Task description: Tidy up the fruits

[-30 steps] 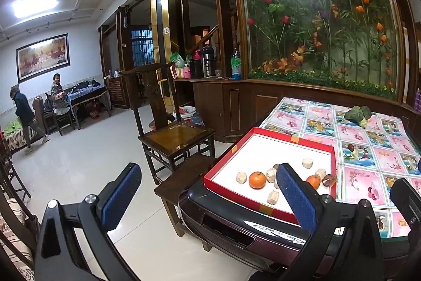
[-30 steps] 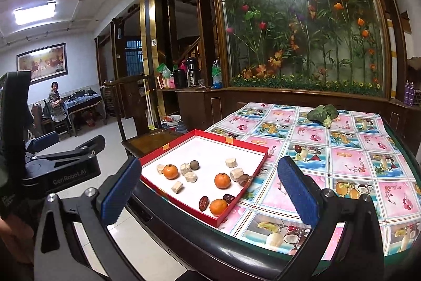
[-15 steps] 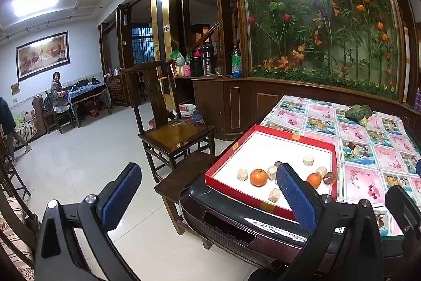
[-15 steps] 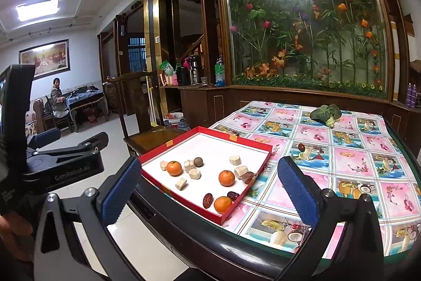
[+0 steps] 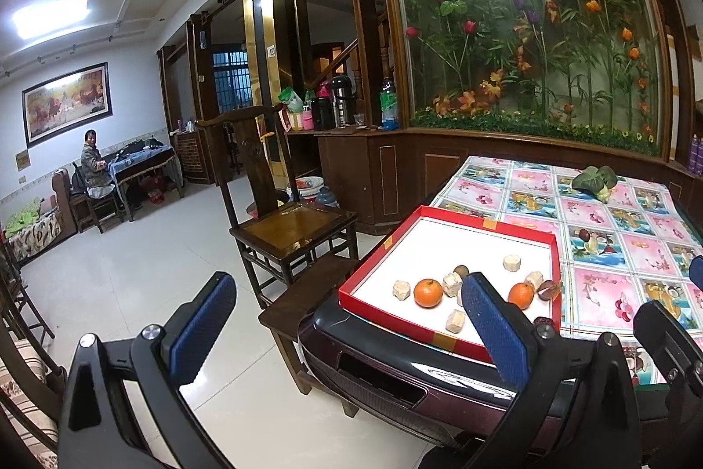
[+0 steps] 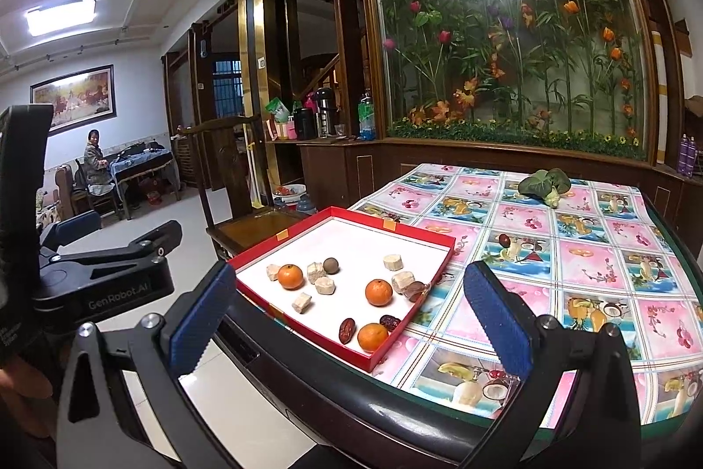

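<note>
A red tray (image 6: 433,238) with a white floor sits at the table's near left corner; it also shows in the left wrist view (image 5: 470,212). In it lie three oranges (image 6: 378,292), several pale chunks (image 6: 392,262), dark red dates (image 6: 346,330) and a brown round fruit (image 6: 331,265). My right gripper (image 6: 351,321) is open and empty, held before the table edge, short of the tray. My left gripper (image 5: 349,326) is open and empty, left of the table over the floor; it also shows in the right wrist view (image 6: 110,249).
A table (image 6: 593,249) with a fruit-patterned cloth holds a green leafy vegetable (image 6: 545,183) at the far side. A wooden chair (image 5: 285,223) and a low stool (image 5: 307,293) stand left of the table. A person (image 5: 94,165) sits far off.
Both grippers have drifted slightly towards the table and stayed open. A walking person at the far left has left the view.
</note>
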Demonstrator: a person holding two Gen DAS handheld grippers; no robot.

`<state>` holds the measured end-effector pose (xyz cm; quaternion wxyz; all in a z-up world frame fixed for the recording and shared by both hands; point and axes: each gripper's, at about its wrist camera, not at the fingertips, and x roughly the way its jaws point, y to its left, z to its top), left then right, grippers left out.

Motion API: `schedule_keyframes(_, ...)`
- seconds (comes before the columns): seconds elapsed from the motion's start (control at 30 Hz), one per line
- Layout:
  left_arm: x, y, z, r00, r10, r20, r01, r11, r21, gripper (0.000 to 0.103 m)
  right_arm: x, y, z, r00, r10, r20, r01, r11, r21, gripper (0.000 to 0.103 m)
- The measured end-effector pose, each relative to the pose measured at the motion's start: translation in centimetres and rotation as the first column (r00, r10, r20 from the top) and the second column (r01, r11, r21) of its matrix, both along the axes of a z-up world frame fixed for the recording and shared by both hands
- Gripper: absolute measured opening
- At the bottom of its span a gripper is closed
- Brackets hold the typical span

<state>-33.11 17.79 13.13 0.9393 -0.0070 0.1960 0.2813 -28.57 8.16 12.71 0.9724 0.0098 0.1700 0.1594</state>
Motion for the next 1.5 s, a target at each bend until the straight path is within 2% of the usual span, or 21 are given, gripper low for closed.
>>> schedule_keyframes(0.27,-0.17,0.12,0.01,1.0,-0.002,0.004,0.002,1.0,-0.006,0.102,-0.06,-0.25,-0.43,1.0,-0.019,0.007,0.019,1.0,0.021,0.103)
schedule_keyframes(0.9,-0.26,-0.15,-0.18,1.0,-0.024,-0.014,0.024,1.0,-0.003,0.102,-0.02,-0.26,-0.63,1.0,-0.013,-0.004,0.013,1.0,0.019,0.103)
schedule_keyframes(1.5,-0.22,-0.19,0.32,0.999,-0.041,0.003,0.041,0.999,-0.011,0.102,0.23,0.29,-0.65,1.0,0.002,0.003,-0.002,1.0,0.007,0.103)
